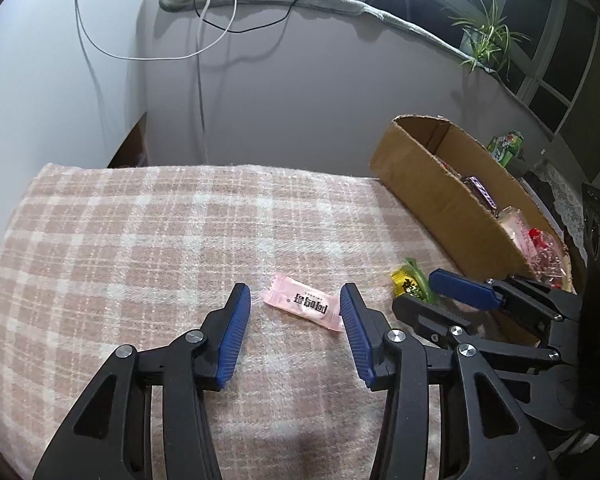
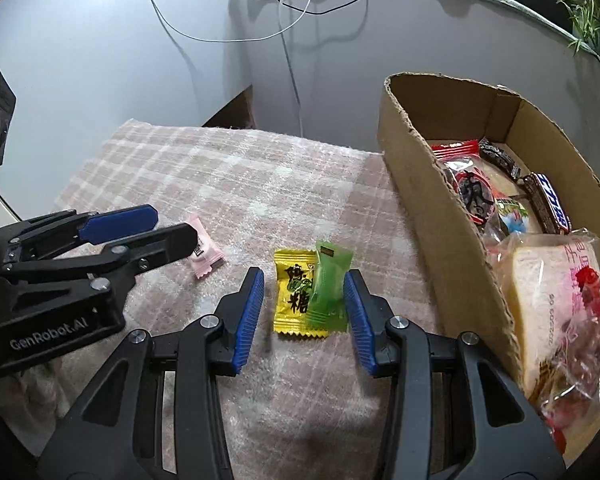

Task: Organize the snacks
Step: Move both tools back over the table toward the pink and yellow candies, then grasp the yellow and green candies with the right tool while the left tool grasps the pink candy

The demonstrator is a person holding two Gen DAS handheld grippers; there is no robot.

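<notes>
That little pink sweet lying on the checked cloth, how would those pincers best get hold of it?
Across its narrow middle, from above. The pink candy lies flat on the cloth, long axis slanting between the open left gripper fingers, so I would turn them a little to square up, then close on its long edges rather than its crimped ends.

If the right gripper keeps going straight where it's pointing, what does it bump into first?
Probably the green candy lying on the yellow candy; both sit between the open right gripper fingers on the plaid cloth. Depth is hard to judge.
</notes>
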